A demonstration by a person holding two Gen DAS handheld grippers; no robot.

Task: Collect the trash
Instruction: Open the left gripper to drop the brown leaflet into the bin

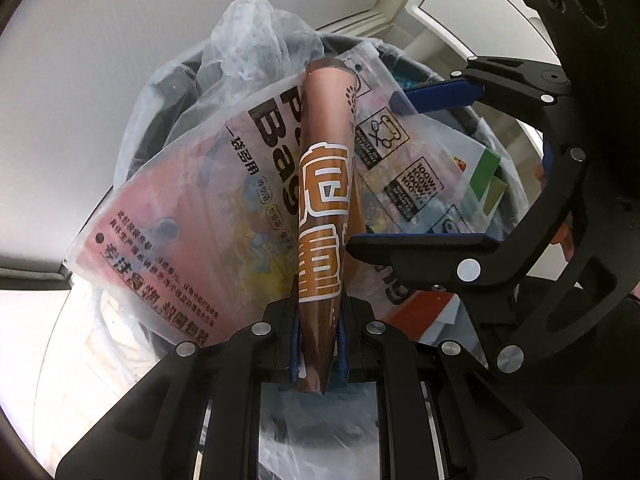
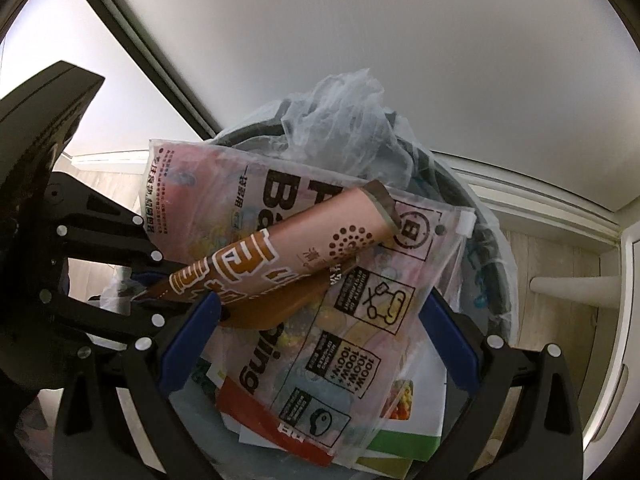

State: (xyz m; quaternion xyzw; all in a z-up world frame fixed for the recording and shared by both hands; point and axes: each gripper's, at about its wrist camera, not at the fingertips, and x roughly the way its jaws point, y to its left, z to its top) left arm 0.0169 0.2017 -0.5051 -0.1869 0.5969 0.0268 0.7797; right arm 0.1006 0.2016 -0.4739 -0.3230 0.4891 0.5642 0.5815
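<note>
My left gripper (image 1: 318,344) is shut on a brown snack wrapper (image 1: 326,184) with orange lettering, holding it by its lower end over a lined trash bin (image 1: 160,92). The wrapper (image 2: 288,256) lies across a large pink printed plastic bag (image 2: 360,300) that tops the bin. The pink bag (image 1: 180,220) fills the bin mouth in the left wrist view. My right gripper (image 2: 320,336) is open, its blue pads either side of the pink bag, above the bin. It also shows in the left wrist view (image 1: 432,168) at right, open.
The bin (image 2: 496,264) holds a crumpled clear plastic bag (image 2: 344,120), red, white and green cartons (image 2: 404,436). A white wall stands behind, with a skirting board (image 2: 540,204) and wooden floor (image 2: 560,264) at right.
</note>
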